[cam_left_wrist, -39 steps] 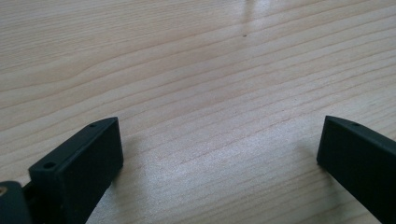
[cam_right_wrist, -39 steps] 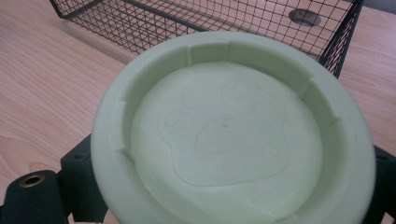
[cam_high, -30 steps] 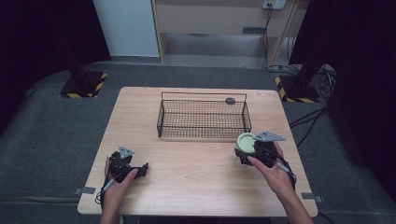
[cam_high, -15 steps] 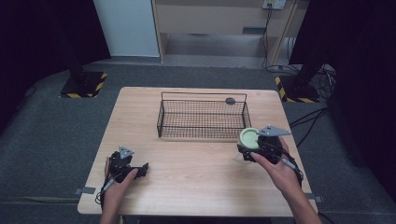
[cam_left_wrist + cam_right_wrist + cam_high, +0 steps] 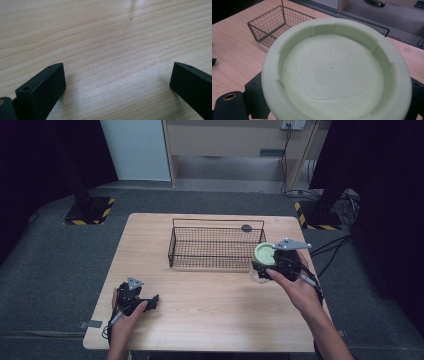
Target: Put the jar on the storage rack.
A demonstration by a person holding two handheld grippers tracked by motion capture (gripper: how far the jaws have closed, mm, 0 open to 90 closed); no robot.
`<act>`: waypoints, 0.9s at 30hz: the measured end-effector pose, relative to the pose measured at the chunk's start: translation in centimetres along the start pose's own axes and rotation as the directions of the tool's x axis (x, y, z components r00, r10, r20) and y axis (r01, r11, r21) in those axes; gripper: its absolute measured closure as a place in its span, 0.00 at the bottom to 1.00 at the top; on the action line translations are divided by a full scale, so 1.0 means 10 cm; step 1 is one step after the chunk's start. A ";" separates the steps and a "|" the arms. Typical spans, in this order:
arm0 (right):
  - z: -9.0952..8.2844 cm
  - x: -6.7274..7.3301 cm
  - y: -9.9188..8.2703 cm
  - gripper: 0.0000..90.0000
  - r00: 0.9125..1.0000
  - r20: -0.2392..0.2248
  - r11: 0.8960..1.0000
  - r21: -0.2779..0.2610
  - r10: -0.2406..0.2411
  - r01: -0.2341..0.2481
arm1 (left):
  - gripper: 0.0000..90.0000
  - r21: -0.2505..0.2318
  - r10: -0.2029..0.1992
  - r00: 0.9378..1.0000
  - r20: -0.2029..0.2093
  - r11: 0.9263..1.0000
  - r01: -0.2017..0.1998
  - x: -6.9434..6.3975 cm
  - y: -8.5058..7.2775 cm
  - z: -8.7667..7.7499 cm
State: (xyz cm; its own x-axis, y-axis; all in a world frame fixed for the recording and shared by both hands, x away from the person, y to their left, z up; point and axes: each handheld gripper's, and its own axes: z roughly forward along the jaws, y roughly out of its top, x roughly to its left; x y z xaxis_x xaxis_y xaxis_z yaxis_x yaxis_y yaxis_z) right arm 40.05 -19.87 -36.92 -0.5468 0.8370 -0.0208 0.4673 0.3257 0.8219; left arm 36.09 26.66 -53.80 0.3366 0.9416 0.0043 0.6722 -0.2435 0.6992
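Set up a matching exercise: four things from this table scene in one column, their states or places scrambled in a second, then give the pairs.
1. pale green round lid
2. black wire basket
3. left gripper
4. small dark round disc

A. jaws wide apart over bare wood
B. on the light wooden table behind the basket's far rim
C. held between the jaws of the right gripper
D. standing empty mid-table

Pairs: 1-C, 2-D, 3-A, 4-B

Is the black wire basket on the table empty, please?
Empty: the black wire basket shows only bare mesh inside in the high view.
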 end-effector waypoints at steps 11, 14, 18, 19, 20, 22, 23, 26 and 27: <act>0.09 0.01 0.24 0.13 1.000 -0.001 1.000 -0.012 -0.021 0.020 | 0.00 0.000 0.000 1.000 0.000 1.000 0.000 0.00 0.00 0.00; 0.12 -0.02 0.30 0.13 1.000 0.004 1.000 -0.018 -0.018 0.018 | 0.00 0.000 0.000 1.000 0.000 1.000 0.000 0.00 0.00 0.00; 0.17 -0.05 0.40 0.13 1.000 0.012 1.000 -0.026 -0.012 0.013 | 0.00 0.000 0.000 1.000 0.000 1.000 0.000 0.00 0.00 0.00; 0.19 -0.06 0.43 0.13 1.000 0.014 1.000 -0.029 -0.009 0.010 | 0.00 0.000 0.000 1.000 0.000 1.000 0.000 0.00 0.00 0.00; 0.21 -0.07 0.46 0.13 1.000 0.016 0.999 -0.032 -0.008 0.009 | 0.00 0.000 0.000 1.000 0.000 1.000 0.000 0.00 0.00 0.00; 0.24 -0.09 0.50 0.13 1.000 0.018 0.999 -0.038 -0.007 0.008 | 0.00 0.000 0.000 1.000 0.000 1.000 0.000 0.00 0.00 0.00; 0.27 -0.09 0.53 0.13 1.000 0.020 0.999 -0.039 -0.006 0.007 | 0.00 0.000 0.000 1.000 0.000 1.000 0.000 0.00 0.00 0.00; 0.35 -0.11 0.60 0.13 1.000 0.025 0.999 -0.037 -0.009 0.010 | 0.00 0.000 0.000 1.000 0.000 1.000 0.000 0.00 0.00 0.00; 0.39 -0.11 0.63 0.13 1.000 0.027 0.999 -0.039 -0.009 0.010 | 0.00 0.000 0.000 1.000 0.000 1.000 0.000 0.00 0.00 0.00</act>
State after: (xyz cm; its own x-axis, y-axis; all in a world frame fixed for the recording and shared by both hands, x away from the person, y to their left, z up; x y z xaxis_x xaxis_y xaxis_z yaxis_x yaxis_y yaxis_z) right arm 46.28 -17.08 -33.91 -0.5319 0.8457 -0.0433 0.4346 0.3165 0.8431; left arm 36.08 26.66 -53.80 0.3366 0.9416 0.0044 0.6723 -0.2436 0.6991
